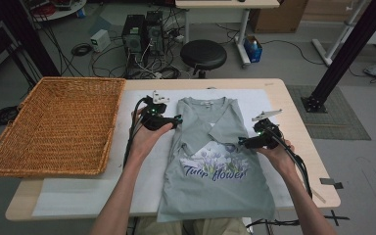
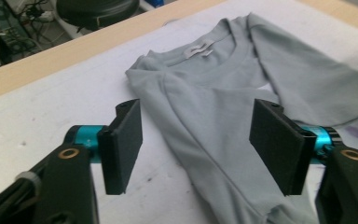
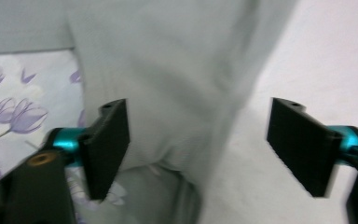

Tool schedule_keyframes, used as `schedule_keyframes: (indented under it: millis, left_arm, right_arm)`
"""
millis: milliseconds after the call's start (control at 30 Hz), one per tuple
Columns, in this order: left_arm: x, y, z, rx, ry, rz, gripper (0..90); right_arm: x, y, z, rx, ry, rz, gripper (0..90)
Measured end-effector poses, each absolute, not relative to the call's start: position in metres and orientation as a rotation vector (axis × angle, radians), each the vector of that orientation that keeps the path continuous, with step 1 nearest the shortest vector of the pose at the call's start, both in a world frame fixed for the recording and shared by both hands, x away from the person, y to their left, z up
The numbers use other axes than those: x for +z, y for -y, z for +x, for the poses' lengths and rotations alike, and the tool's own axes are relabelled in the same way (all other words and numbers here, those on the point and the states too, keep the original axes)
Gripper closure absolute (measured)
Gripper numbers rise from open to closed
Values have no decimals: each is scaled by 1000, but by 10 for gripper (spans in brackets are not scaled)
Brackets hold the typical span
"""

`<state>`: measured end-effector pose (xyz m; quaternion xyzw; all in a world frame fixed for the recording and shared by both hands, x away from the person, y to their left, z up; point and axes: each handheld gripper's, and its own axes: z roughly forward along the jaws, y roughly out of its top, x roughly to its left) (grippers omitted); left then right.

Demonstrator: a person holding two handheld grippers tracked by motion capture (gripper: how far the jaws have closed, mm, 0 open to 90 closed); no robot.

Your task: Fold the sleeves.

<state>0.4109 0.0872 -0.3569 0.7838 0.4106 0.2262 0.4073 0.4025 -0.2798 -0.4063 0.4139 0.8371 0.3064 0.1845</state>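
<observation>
A grey-green T-shirt (image 1: pixel 215 171) with a purple tulip print lies face up on a white sheet, collar away from me, both sleeves folded in across the chest. My left gripper (image 1: pixel 177 119) is open at the shirt's left shoulder edge; the folded left sleeve (image 2: pixel 200 121) lies between its jaws. My right gripper (image 1: pixel 240 142) is open over the shirt's right side, jaws spread around the folded right sleeve (image 3: pixel 168 93) beside the tulip print (image 3: pixel 9 107).
A large wicker basket (image 1: pixel 54 122) stands on the table's left part. The white sheet (image 1: pixel 78 196) covers the wooden table (image 1: pixel 318 166). Beyond the far edge are a black stool (image 1: pixel 203 55), computer towers and cables on the floor.
</observation>
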Motion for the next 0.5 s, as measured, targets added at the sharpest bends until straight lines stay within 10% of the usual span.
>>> schedule_keyframes:
  millis: [500]
  left_arm:
    - [-359, -82, 414, 579, -1050, 2031, 218]
  right_arm:
    - [-387, 295, 394, 959, -2280, 1160, 125]
